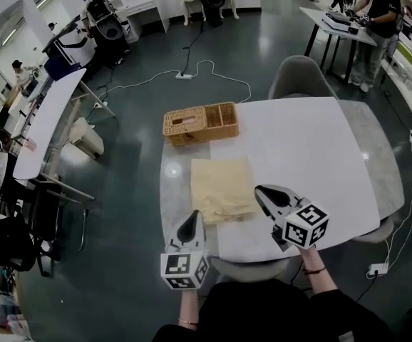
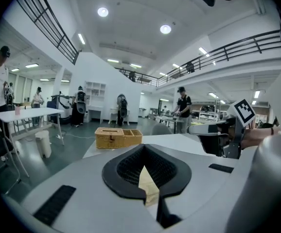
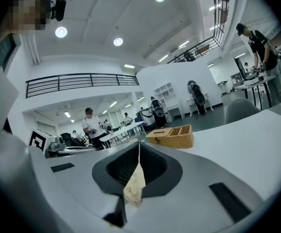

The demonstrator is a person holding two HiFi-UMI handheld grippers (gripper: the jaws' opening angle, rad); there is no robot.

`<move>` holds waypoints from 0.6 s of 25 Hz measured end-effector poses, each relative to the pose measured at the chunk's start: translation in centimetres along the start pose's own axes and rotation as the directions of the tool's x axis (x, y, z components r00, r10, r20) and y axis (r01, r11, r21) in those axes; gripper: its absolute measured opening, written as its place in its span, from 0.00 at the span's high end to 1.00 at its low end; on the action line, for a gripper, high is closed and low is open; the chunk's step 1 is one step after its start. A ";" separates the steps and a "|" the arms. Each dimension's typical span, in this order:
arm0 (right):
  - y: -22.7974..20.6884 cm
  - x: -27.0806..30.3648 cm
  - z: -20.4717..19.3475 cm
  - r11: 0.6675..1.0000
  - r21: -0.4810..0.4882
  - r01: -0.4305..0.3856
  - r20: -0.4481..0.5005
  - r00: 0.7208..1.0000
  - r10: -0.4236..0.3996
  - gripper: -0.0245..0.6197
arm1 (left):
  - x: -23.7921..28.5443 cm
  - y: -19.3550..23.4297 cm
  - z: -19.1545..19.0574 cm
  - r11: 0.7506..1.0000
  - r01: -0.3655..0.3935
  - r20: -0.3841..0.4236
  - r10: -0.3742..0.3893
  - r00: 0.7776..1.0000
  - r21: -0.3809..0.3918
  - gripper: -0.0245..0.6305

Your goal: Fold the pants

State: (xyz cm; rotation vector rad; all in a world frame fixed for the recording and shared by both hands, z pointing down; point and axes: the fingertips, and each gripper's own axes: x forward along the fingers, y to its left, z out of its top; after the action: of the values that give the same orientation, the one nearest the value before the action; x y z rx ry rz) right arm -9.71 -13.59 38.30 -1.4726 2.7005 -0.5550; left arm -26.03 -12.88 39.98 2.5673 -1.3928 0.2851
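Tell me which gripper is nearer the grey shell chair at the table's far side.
Right. The right gripper, shut on the folded beige pants' right edge, lies nearer the grey shell chair; the left gripper grips their near left corner, farther away.

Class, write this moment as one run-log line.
left hand-held gripper: shut on pants | right hand-held gripper: shut on pants | pants: on table
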 end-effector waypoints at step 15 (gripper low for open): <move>-2.1 -6.2 3.7 0.995 -0.019 0.101 0.179 0.979 -0.096 0.94 | -2.3 -1.6 3.4 0.997 -0.069 0.138 0.065 0.988 0.026 0.95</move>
State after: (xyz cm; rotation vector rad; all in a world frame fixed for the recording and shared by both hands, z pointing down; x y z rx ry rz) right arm -3.93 -10.68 34.48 -1.5871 2.5213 -0.3687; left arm -25.63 -11.12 35.93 2.6118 -1.5358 0.1438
